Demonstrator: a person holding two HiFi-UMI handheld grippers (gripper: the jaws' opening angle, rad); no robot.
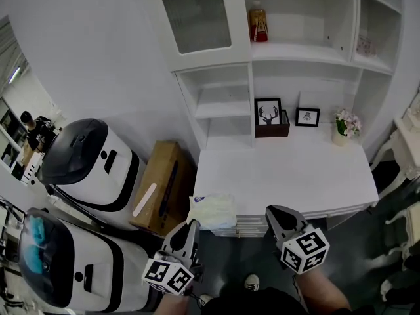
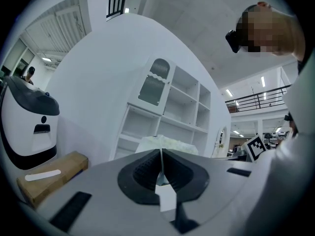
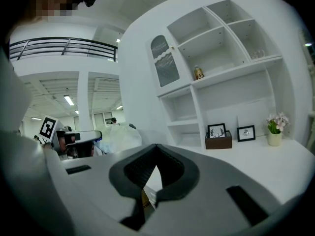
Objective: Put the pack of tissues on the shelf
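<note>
The person is standing in front of the white tabletop [image 1: 295, 172] and holding out both tools. The left hand-held gripper [image 1: 191, 224] is pinching the thin edge of the wrapper on the pack of tissues [image 1: 213, 210], its jaws pressed together with the seam running straight up between them. The soft, pale pack is sitting over the tabletop's front left corner, partly overhanging the edge. I cannot tell whether it is resting there or hanging just above. The right hand-held gripper [image 1: 271, 210] is hovering beside it over the front edge, jaws closed and gripping nothing. The white shelf unit [image 1: 220, 104] is rising behind the tabletop against the wall. An orange bottle [image 1: 258, 23] is standing on an upper shelf. On the tabletop below it, a deer picture [image 1: 268, 113] is leaning in a dark box, with a smaller framed picture [image 1: 307, 117] near it. A pot of pink flowers [image 1: 346, 124] is sitting further right. On the floor to the left, a cardboard box [image 1: 163, 188] is lying beside two white and black machines [image 1: 92, 163].
</note>
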